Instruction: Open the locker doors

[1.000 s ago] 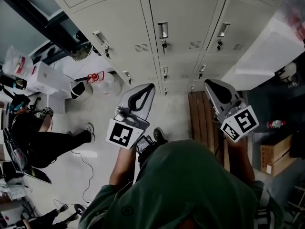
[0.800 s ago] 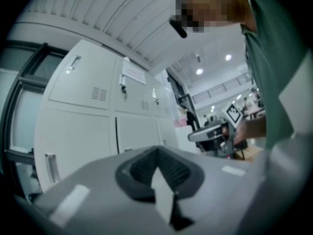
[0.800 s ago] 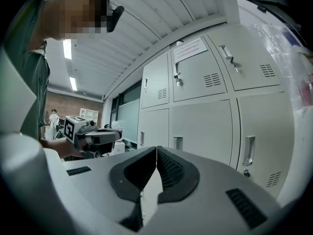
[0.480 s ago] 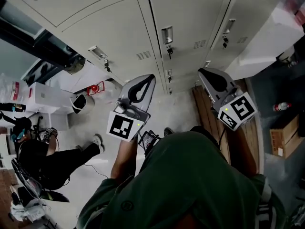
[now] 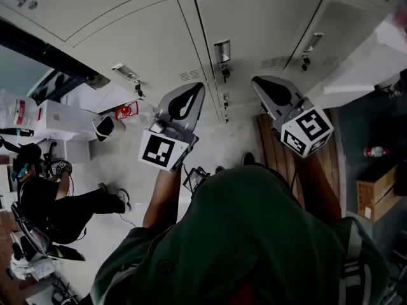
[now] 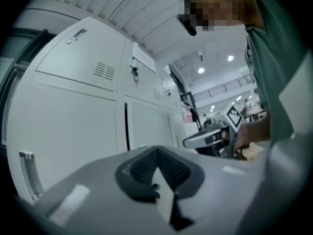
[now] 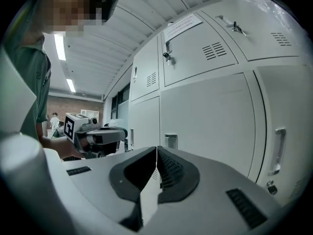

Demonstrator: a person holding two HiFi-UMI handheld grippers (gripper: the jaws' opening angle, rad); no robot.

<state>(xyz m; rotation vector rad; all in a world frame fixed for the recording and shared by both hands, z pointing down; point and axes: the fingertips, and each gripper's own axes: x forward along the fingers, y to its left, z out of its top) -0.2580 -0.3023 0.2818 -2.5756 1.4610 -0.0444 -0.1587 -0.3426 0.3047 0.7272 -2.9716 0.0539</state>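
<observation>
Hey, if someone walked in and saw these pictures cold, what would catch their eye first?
A wall of pale lockers fills the top of the head view. Right before it, the left tool and right tool, both shut and empty, point at them, with black-and-white marker cubes at their backs. A small red thing stands out on the floor at left.
</observation>
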